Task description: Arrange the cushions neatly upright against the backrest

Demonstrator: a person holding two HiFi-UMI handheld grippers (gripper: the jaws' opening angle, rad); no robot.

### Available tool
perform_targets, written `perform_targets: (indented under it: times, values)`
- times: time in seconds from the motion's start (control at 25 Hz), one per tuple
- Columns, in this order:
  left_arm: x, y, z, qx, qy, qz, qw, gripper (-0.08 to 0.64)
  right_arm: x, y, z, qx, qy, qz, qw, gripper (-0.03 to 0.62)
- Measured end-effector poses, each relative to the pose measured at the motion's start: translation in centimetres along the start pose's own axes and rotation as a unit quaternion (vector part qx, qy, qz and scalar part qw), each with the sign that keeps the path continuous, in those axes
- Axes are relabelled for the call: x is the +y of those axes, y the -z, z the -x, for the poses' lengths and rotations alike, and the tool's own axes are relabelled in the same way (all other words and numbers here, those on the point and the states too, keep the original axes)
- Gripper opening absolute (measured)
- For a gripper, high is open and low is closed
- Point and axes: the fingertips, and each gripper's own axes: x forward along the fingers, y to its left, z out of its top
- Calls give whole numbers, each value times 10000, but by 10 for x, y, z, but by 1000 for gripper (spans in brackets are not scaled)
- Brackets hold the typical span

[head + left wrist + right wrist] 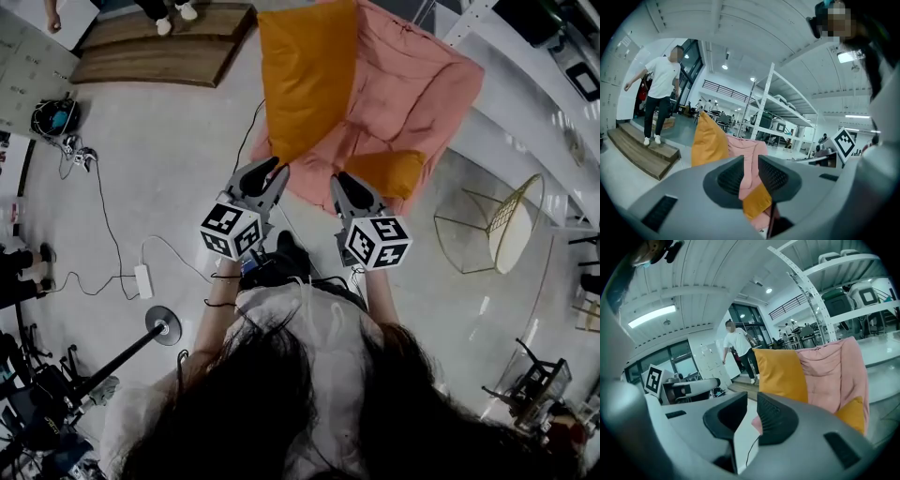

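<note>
A pink padded seat (pixel 417 89) sits on the floor ahead of me. A large orange cushion (pixel 305 75) stands upright against its left side, and it also shows in the left gripper view (pixel 708 140) and the right gripper view (pixel 783 373). A smaller orange cushion (pixel 394 172) lies low at the seat's front right corner. My left gripper (pixel 272 174) hovers just short of the seat's front edge, jaws slightly apart with nothing between them. My right gripper (pixel 343 180) hangs beside it, close to the small cushion, also narrowly open and empty.
A wooden step platform (pixel 159 42) lies at the far left, with a person (pixel 661 89) standing on it. A gold wire chair (pixel 497 225) stands right of the seat. White shelving (pixel 525 84) runs behind. A power strip (pixel 142 279), cables and a stand base (pixel 162 325) lie on the floor at left.
</note>
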Motion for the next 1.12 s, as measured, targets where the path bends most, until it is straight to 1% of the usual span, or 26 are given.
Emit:
perform_targets:
  times: [0.28, 0.44, 0.6, 0.88, 1.0, 1.12]
  values:
    - [37, -8, -3, 63, 156, -43, 9998, 98, 6, -3, -32, -5, 217, -116, 9997, 75]
    - [51, -7, -6, 54, 192, 84, 9998, 100, 4, -3, -37, 16, 319, -106, 9994, 75]
    - [57, -6, -11, 60, 204, 182, 9996, 100, -1, -6, -37, 23, 410, -83, 9991, 75]
    - [64, -6, -24, 34, 90, 316, 9995, 100, -21, -19, -43, -41, 369, 82, 9993, 75]
    - [69, -7, -36, -4, -60, 358, 9993, 100, -38, -28, -51, -5, 315, 170, 9994, 75]
    - [75, -11, -59, -2, -239, 381, 9990, 100, -65, -46, -63, 23, 220, 232, 9995, 75]
